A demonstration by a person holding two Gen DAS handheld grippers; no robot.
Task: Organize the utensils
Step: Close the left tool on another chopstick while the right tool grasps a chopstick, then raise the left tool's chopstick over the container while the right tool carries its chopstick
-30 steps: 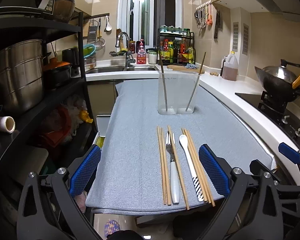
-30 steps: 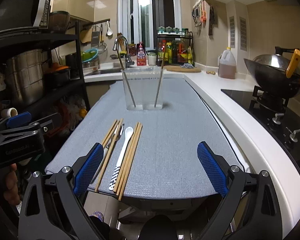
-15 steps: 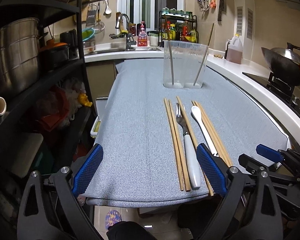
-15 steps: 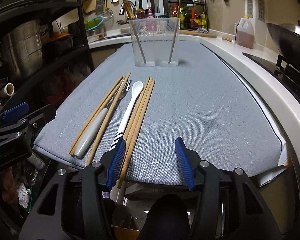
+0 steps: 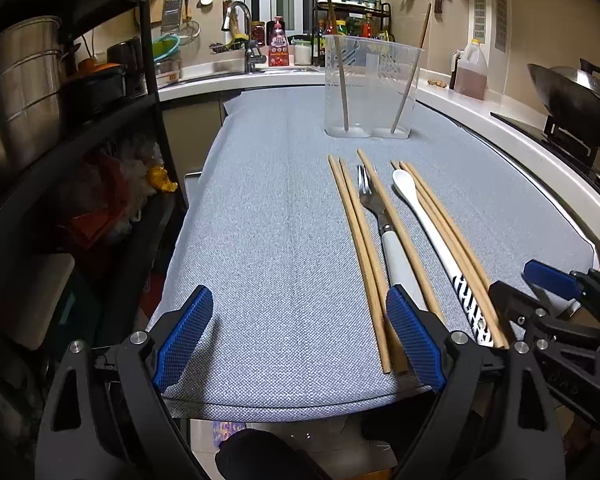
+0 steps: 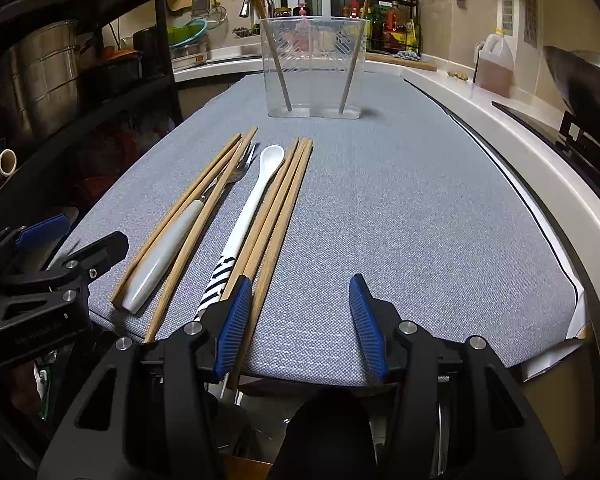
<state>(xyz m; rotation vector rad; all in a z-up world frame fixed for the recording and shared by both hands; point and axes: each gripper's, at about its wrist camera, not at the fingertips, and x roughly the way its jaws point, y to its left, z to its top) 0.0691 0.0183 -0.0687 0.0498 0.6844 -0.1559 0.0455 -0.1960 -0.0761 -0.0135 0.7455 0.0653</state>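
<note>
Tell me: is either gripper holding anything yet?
No. The left gripper and right gripper are both open and empty above the near ends of the chopsticks.

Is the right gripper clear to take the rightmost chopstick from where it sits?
Probably yes. The right gripper is open with that chopstick just inside its left pad; nothing lies over it, though its neighbouring chopsticks touch it.

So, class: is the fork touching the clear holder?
Apart. The left wrist view shows a strip of bare cloth between the tines of the fork and the base of the holder.
</note>
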